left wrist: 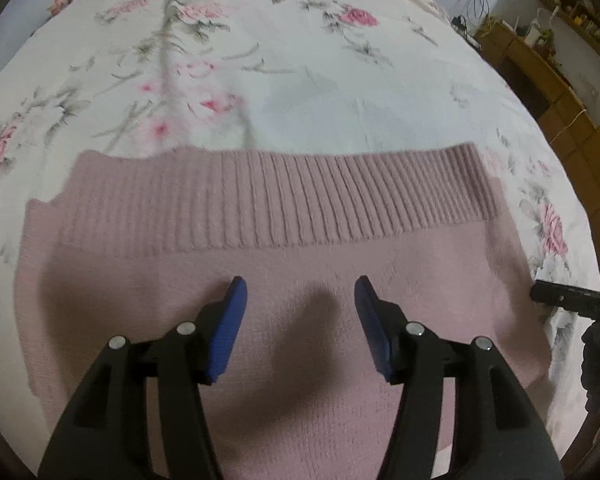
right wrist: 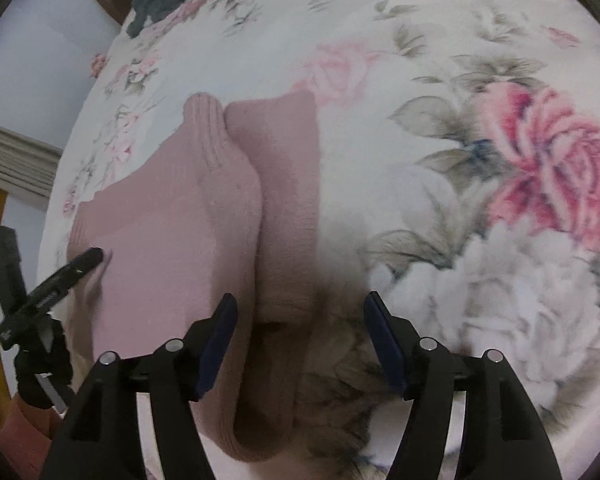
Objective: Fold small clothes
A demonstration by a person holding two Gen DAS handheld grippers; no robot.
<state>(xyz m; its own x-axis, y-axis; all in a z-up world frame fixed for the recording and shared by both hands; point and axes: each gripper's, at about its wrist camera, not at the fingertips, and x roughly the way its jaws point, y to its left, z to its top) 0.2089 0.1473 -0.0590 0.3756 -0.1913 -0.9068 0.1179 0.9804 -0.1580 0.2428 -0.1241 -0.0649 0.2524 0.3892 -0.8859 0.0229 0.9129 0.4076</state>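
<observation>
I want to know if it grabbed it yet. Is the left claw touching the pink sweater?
Cannot tell. In the left wrist view, the left claw hangs open over the pink sweater, gripping nothing, but any contact is unclear.

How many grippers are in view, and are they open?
2. The left gripper hovers open above the pink sweater. The right gripper is open beside the sweater's folded sleeve.

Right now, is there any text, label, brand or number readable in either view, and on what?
Left gripper, seen from the right wrist: pale lettering along its black finger, too blurred to read.
Right gripper, seen from the left wrist: faint marks, unreadable.
Pink sweater, floral sheet: none.
</observation>
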